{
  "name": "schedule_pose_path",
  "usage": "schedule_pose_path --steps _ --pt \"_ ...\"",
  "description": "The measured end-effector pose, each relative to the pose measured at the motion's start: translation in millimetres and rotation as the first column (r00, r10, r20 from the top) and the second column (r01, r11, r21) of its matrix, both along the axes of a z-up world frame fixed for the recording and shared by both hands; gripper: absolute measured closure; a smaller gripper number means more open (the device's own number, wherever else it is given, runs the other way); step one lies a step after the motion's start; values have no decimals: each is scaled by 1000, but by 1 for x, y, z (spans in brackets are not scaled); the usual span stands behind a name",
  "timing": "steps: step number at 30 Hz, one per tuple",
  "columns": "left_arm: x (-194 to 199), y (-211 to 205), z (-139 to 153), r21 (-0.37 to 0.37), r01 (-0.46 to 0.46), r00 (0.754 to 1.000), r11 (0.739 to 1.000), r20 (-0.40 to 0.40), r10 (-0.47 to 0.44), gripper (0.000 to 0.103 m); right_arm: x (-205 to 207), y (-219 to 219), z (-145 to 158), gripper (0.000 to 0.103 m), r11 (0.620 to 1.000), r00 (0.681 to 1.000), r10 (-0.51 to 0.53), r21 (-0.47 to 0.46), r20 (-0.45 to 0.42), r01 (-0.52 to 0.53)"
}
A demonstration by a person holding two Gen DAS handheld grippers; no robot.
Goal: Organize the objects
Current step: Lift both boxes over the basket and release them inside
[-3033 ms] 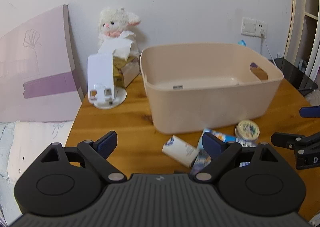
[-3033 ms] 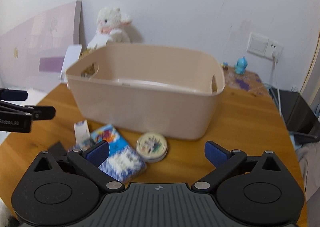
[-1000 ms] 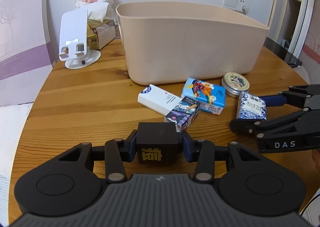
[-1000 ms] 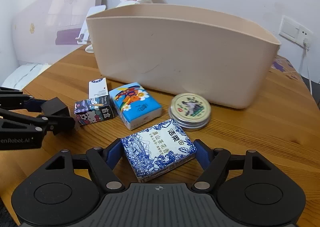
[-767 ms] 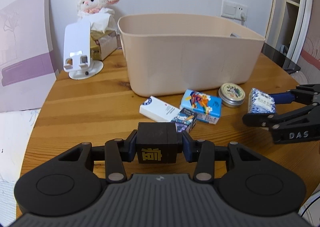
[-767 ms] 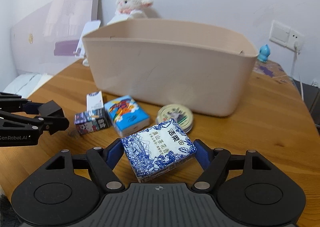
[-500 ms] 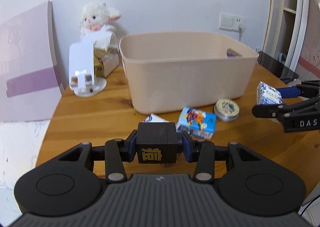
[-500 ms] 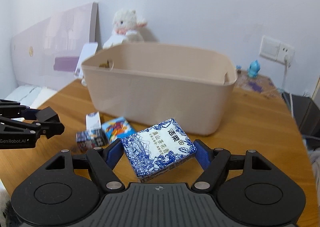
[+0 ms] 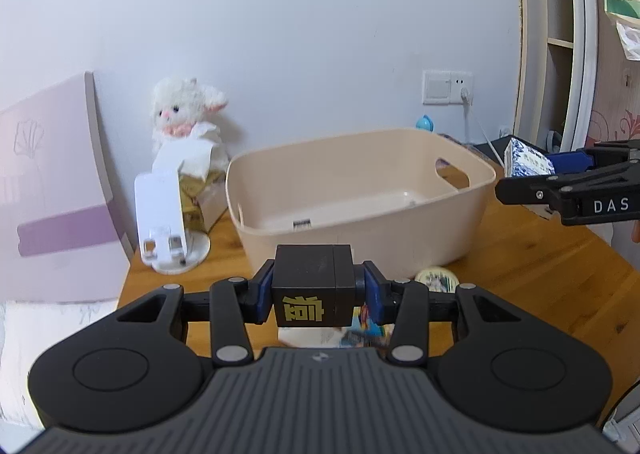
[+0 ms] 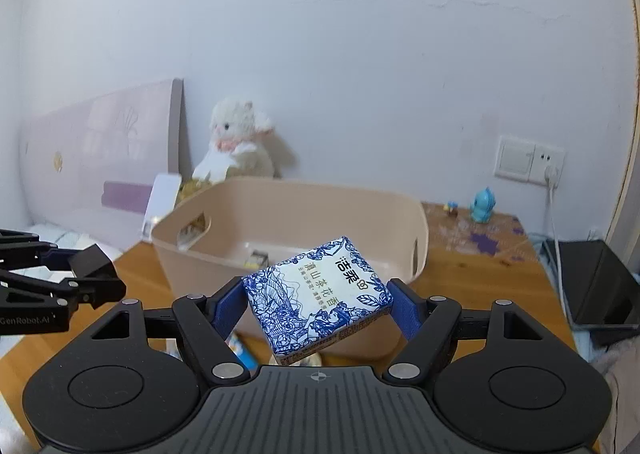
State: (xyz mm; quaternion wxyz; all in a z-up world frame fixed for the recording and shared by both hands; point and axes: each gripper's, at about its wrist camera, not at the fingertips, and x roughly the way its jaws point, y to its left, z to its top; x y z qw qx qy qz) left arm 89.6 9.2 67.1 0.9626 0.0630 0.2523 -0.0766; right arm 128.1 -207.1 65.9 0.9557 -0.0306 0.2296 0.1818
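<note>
My left gripper is shut on a black cube with a gold character and holds it in the air before the beige plastic bin. My right gripper is shut on a blue-and-white patterned box, raised in front of the bin. The right gripper with its box also shows in the left wrist view, level with the bin's right rim. The left gripper with the cube shows in the right wrist view, left of the bin. A round tin and a colourful pack lie on the wooden table.
A white phone stand, a tissue box and a plush lamb stand left of the bin by the wall. A pink board leans at the far left. A blue figurine stands by the wall socket.
Both grippers have risen with their loads from table height to above the bin's rim. The bin's inside has come into view.
</note>
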Motion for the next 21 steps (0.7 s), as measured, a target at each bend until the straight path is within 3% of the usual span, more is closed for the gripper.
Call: schedule_pose_path --steps 11,21 --pt "52 -17 15 29 -6 999 1000 42 5 56 40 -1 13 29 999 997 -43 10 59 42" --pt "112 -28 6 39 -55 998 998 5 55 56 86 9 5 29 997 996 -72 -24 53 74"
